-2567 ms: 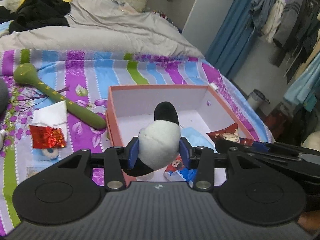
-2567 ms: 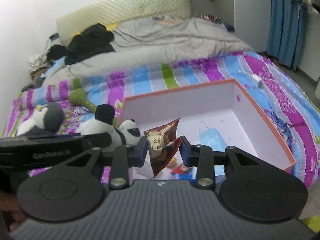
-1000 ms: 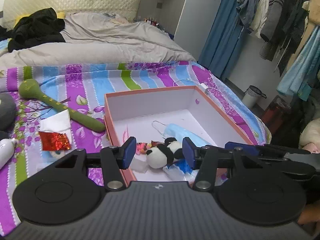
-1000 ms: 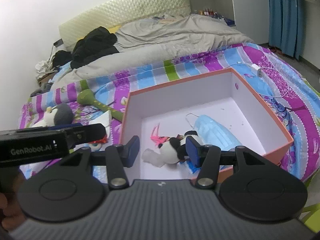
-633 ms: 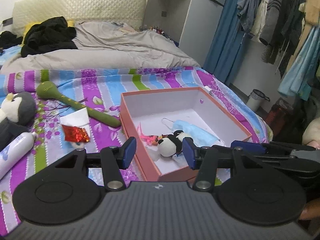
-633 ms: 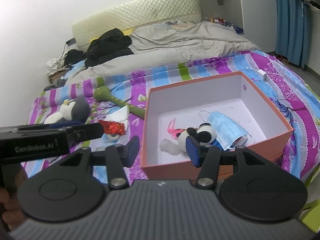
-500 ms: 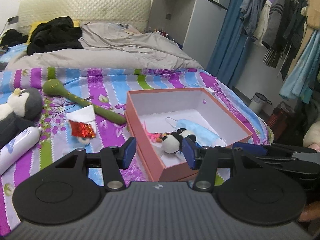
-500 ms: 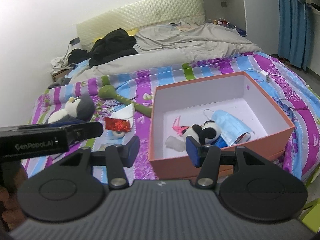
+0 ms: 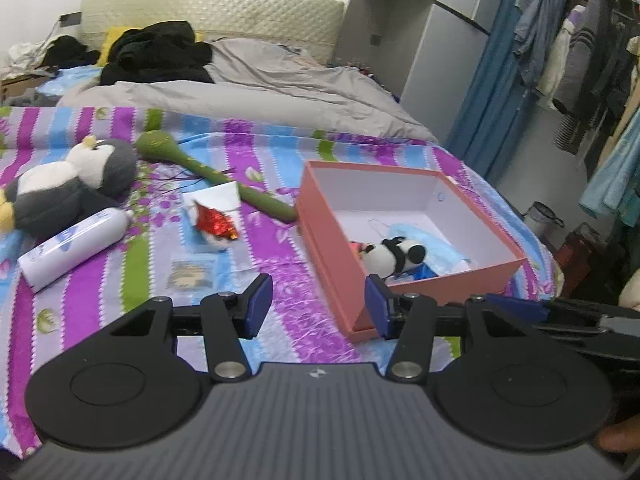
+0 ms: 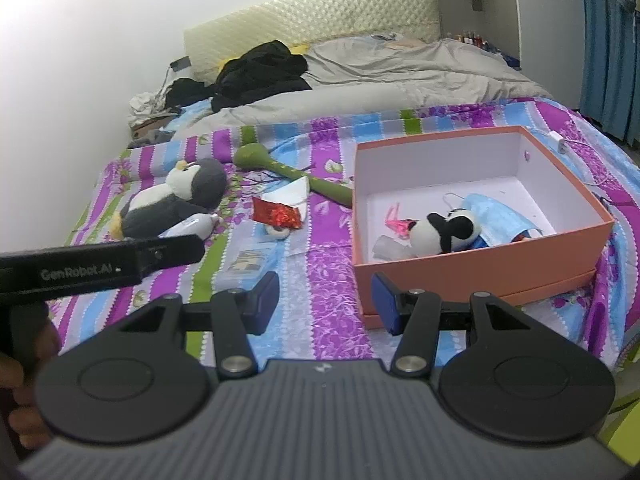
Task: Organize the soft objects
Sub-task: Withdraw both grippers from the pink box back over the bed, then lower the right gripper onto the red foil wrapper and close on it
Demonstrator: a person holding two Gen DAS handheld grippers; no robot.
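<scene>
Lying beyond left gripper, boxed panda

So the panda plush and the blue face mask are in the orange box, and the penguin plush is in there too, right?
Not quite. The penguin plush lies on the striped bedspread, outside the orange box, as the right wrist view shows. The panda plush and blue face mask are inside.

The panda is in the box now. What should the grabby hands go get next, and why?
Probably the left gripper should reach toward the penguin plush. Both grippers are open and empty, the panda already lies in the orange box, and the penguin, a big soft toy, lies out on the striped blanket.
</scene>
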